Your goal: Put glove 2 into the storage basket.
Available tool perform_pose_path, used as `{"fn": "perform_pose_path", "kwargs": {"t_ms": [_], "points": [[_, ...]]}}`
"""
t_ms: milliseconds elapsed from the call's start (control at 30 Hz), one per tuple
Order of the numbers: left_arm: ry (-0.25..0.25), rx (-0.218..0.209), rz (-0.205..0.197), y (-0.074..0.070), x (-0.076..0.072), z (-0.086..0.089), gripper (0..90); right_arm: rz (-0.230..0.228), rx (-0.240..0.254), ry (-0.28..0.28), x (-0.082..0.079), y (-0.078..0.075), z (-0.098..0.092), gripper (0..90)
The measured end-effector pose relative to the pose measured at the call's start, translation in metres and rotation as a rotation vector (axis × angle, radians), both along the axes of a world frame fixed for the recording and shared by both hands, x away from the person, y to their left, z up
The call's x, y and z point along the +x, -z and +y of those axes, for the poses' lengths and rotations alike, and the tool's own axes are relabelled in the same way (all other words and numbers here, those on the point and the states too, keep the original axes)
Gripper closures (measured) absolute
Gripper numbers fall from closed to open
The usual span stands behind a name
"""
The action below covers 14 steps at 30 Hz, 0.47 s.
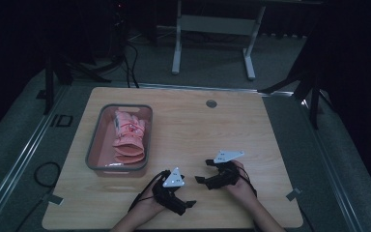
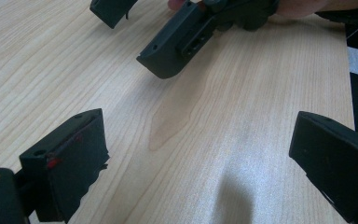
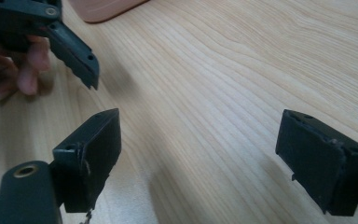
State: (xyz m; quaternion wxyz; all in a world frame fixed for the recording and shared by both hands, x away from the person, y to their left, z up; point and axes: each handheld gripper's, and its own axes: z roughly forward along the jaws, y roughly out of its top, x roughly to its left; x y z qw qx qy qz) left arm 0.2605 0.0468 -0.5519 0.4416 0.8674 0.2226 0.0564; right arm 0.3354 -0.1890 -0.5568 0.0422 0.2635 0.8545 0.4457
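Observation:
A grey bin (image 1: 92, 145) stands on the left part of the wooden table (image 1: 207, 125) and holds folded pink cloth items (image 1: 128, 140). My left gripper (image 1: 181, 191) rests near the table's front edge, just right of the bin's near corner. In the left gripper view my left gripper (image 2: 198, 154) is open over bare wood. My right gripper (image 1: 203, 170) lies close to its right, pointing left. In the right gripper view my right gripper (image 3: 214, 158) is open with nothing between the jaws. The two grippers face each other, a short gap apart.
The right gripper's jaw (image 2: 177, 42) shows ahead in the left gripper view. The left gripper's jaw (image 3: 70, 46) and a hand (image 3: 23, 70) show in the right gripper view, with the bin's pink corner (image 3: 102, 9) beyond. A round grommet (image 1: 211, 103) sits near the far edge.

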Motion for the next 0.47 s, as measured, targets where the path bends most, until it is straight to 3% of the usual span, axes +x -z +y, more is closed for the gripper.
{"fn": "perform_pose_path", "kwargs": {"t_ms": [467], "points": [[-0.005, 0.009, -0.012, 0.0021, -0.0040, 0.0025, 4.3, 0.002, 0.000, 0.019, 0.0022, 0.0017, -0.0024, 14.1]]}}
